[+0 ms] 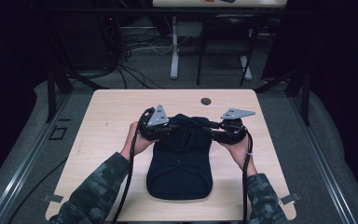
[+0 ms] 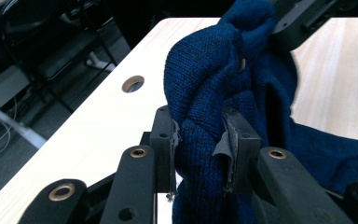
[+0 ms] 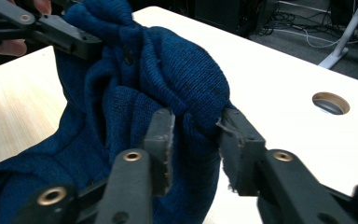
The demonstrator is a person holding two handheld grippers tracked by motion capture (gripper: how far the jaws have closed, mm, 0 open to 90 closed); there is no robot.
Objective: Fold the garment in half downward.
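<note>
A dark blue knit garment (image 1: 182, 158) lies on the light wooden table (image 1: 107, 121), its far edge bunched and lifted between the two grippers. My left gripper (image 1: 175, 126) is shut on a thick fold of the garment (image 2: 205, 84); the left gripper view has the knit pinched between its pads at the gripper (image 2: 198, 140). My right gripper (image 1: 207, 129) holds the opposite end of that bunched edge. In the right gripper view the garment (image 3: 168, 79) fills the gap between the jaws of the gripper (image 3: 196, 135) and touches both pads. Each hand grips its tool from below.
A round cable hole (image 1: 206, 101) sits in the table near the far edge, just behind the grippers. Beyond the table stand another desk's white leg (image 1: 174, 56), a dark chair frame (image 1: 223, 51) and loose cables (image 1: 130, 70) on the grey floor.
</note>
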